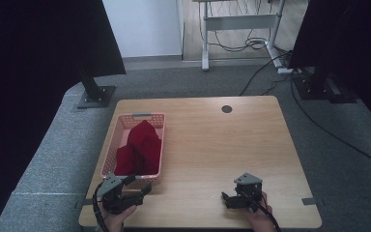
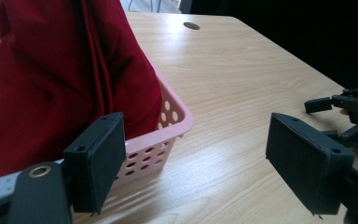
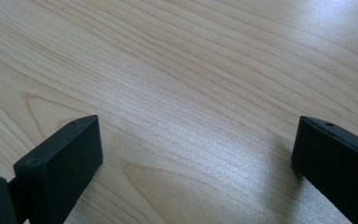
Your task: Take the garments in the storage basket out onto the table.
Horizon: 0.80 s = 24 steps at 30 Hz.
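A pink perforated basket point(image 1: 142, 116) stands on the left part of the wooden table point(image 1: 212, 145), and a dark red cloth point(image 1: 140, 145) is piled in it above the rim. My left gripper point(image 1: 139, 185) is held just in front of the basket's near end, open and empty. In the left gripper view the cloth point(image 2: 60, 84) and the basket corner point(image 2: 170, 126) lie just beyond its open jaws point(image 2: 200, 158). My right gripper point(image 1: 226, 200) sits low at the table's front right, open, pointing left. In its own view the right gripper point(image 3: 196, 158) spans bare wood point(image 3: 191, 70).
A round dark cable hole point(image 1: 226, 108) marks the table's far edge. Grey carpet surrounds the table, with stand bases point(image 1: 95, 96) at the back left and back right and cables point(image 1: 265, 77) on the floor. The right gripper point(image 2: 319, 120) appears at the right of the left gripper view.
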{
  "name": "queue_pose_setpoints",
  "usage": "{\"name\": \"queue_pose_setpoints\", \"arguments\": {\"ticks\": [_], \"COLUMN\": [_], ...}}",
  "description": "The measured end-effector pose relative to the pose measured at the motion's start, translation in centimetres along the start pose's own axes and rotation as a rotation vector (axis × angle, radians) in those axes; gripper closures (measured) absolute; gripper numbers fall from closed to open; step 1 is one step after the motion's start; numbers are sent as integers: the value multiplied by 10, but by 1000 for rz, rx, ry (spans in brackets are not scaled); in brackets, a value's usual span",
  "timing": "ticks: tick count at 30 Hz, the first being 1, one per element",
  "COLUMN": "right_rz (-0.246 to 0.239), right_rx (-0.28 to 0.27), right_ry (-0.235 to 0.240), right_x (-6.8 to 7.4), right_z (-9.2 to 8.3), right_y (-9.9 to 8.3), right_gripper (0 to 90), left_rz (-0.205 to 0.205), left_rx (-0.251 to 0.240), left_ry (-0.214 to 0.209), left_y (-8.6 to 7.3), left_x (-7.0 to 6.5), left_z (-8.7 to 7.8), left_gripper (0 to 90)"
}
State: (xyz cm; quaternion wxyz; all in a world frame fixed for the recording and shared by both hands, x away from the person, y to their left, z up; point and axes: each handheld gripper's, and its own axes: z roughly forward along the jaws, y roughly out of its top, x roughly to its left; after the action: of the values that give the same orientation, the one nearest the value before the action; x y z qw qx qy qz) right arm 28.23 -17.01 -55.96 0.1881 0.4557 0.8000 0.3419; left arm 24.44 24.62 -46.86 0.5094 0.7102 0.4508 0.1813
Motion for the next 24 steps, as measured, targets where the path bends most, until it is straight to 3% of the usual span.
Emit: {"name": "queue_pose_setpoints", "arguments": {"ticks": [21, 24], "right_rz": [-1, 0], "right_rx": [0, 0], "right_ry": [0, 0], "right_x": [0, 0], "right_z": [0, 0], "right_y": [0, 0], "right_gripper": [15, 15], "left_rz": [-17, -18], "left_rx": [-53, -79], "left_ry": [34, 35], "left_y": [9, 13], "left_x": [5, 5], "left_z": [-4, -7], "left_gripper": [214, 222]}}
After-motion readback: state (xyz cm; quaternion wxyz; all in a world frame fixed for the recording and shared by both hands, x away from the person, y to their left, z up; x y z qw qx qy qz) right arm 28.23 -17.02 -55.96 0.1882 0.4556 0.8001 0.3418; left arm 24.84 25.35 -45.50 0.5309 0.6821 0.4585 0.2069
